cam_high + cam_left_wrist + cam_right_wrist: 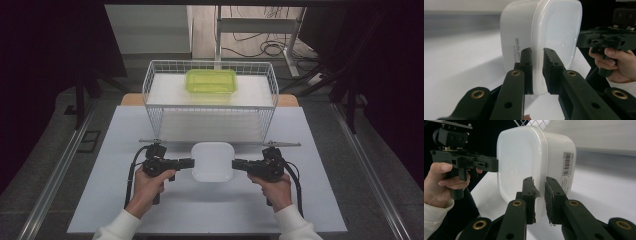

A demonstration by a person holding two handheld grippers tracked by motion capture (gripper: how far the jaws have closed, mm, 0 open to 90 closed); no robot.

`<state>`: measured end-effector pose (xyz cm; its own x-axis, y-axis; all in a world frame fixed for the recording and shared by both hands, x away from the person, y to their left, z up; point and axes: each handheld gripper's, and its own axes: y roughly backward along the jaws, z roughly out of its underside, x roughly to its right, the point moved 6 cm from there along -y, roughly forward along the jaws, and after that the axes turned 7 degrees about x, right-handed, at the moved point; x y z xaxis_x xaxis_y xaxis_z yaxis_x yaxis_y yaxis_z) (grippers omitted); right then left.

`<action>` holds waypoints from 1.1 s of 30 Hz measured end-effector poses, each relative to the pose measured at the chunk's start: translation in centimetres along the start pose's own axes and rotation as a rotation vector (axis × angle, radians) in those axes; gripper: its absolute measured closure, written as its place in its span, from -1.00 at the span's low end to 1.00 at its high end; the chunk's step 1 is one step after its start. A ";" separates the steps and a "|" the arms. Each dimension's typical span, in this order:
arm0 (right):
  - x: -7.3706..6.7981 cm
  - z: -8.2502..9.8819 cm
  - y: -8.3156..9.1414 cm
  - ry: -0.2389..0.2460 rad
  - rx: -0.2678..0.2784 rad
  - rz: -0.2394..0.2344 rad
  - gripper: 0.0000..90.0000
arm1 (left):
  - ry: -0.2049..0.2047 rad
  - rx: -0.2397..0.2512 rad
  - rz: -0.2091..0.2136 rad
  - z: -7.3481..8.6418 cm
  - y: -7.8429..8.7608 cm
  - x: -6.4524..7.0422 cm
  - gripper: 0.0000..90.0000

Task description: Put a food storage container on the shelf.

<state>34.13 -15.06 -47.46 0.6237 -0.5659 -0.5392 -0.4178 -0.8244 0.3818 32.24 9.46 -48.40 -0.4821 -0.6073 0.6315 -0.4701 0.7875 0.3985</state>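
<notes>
A white lidded container sits low over the white table mat, between my two grippers. My left gripper is shut on the left edge of its lid rim, seen close in the left gripper view. My right gripper is shut on the opposite edge of the rim. The container has small print on one side wall and a barcode label on the other. I cannot tell whether it rests on the mat or hangs just above it.
A white wire basket stands just behind the container, holding a green lidded container on its upper shelf. Loose cables lie on the floor beyond. Bare mat extends left, right and in front of the hands.
</notes>
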 end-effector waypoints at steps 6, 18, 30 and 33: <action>-0.5 -0.8 -0.1 0.023 0.014 0.008 0.73 | -0.013 0.009 -0.010 -1.0 0.3 0.2 0.75; -2.1 -4.3 0.5 0.070 0.069 -0.010 0.73 | -0.059 0.045 -0.017 -4.9 1.5 1.8 0.74; -3.4 -8.5 1.3 0.116 0.095 -0.006 0.72 | -0.087 0.078 0.001 -8.5 2.5 3.4 0.74; -3.7 -9.4 1.3 0.121 0.105 -0.008 0.72 | -0.101 0.085 -0.004 -9.5 2.8 3.7 0.74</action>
<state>37.49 -13.95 -37.97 0.6994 -0.5592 -0.4451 -0.4755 -0.8290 0.2944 36.14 10.46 -38.63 -0.5506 -0.6209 0.5580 -0.5310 0.7762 0.3399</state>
